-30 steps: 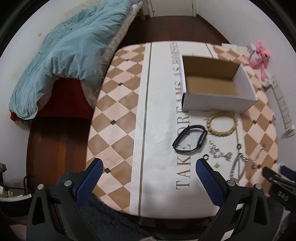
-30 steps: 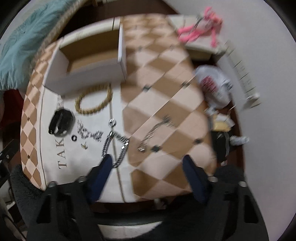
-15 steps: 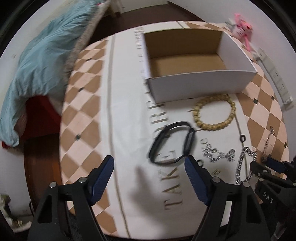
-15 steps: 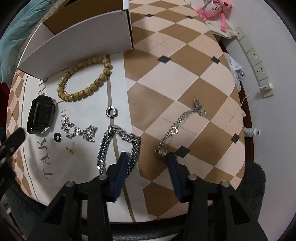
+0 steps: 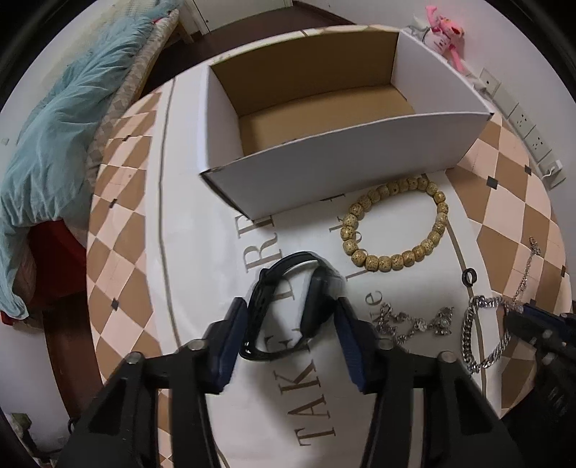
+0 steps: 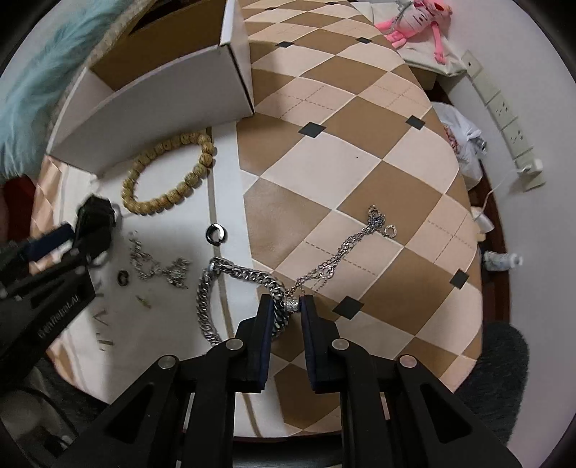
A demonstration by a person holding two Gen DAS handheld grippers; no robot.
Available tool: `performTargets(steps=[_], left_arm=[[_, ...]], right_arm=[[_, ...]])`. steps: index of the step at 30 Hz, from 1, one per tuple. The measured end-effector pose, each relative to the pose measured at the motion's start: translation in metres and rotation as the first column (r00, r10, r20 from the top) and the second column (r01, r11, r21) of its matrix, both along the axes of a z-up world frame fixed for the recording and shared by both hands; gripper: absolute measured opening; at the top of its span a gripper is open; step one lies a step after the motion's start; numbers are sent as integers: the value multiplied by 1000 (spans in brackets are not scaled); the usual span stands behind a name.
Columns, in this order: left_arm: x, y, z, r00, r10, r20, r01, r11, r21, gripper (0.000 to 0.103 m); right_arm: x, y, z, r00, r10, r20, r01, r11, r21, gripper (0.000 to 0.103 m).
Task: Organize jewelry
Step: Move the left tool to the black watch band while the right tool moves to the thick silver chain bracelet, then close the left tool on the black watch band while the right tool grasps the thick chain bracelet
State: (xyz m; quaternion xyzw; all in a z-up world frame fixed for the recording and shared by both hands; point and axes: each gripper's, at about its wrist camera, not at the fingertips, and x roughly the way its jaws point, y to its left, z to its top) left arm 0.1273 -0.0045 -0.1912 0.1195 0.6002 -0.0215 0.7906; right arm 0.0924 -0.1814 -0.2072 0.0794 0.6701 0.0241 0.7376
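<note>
A black wristband (image 5: 288, 306) lies on the table with my left gripper (image 5: 291, 309) around it, fingers touching or nearly touching its two sides. My right gripper (image 6: 287, 306) is nearly closed around the end of a thick silver chain bracelet (image 6: 230, 298), where a thin silver chain (image 6: 345, 248) also ends. A wooden bead bracelet (image 5: 396, 223) lies in front of an open empty white cardboard box (image 5: 324, 118). A crystal ornament (image 5: 414, 322) and a dark ring (image 5: 469, 276) lie between them.
The table (image 6: 360, 162) has a brown and cream diamond cloth with a white lettered runner. A blue duvet (image 5: 54, 118) lies on a bed at the left. A pink plush toy (image 6: 414, 21), a power strip (image 6: 504, 108) and a plastic bag (image 6: 460, 136) sit beyond the right edge.
Both grippers have dropped toward the table and narrowed. The left one has moved onto the black wristband; the right one has moved onto the end of the thick silver chain.
</note>
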Motion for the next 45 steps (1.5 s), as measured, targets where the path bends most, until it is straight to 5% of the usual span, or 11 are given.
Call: performTargets(steps=[9, 15, 17, 19, 21, 24, 30, 34, 45], left_arm=[[-29, 27, 5, 995, 95, -43, -99, 989, -112, 10], [-40, 48, 26, 980, 197, -18, -196, 959, -206, 15], [-39, 51, 32, 979, 202, 21, -195, 963, -186, 23], [-39, 55, 36, 976, 217, 35, -206, 960, -188, 61], [-38, 62, 37, 972, 231, 48, -218, 957, -192, 80], [-41, 71, 39, 966, 252, 56, -237, 953, -190, 81], [-56, 85, 33, 957, 288, 29, -281, 948, -150, 80], [-63, 91, 29, 955, 296, 11, -292, 946, -138, 80], [-46, 42, 8, 988, 143, -48, -149, 976, -157, 80]], right_arm=[[-7, -15, 25, 997, -51, 51, 45, 994, 103, 10], [-2, -9, 16, 999, -34, -31, 38, 989, 144, 13], [-3, -8, 15, 998, -42, -41, 49, 986, 160, 39], [-8, -8, 16, 998, -53, -33, 58, 983, 175, 60], [-13, -14, 18, 997, -70, -24, 74, 983, 169, 60], [-18, -15, 15, 994, -108, -35, 112, 979, 172, 60], [-18, 11, -2, 997, -80, -14, 80, 996, 26, 46], [-19, 33, -6, 1000, -9, 2, 9, 999, -40, 9], [-39, 1, 15, 996, -78, 36, 75, 994, 77, 7]])
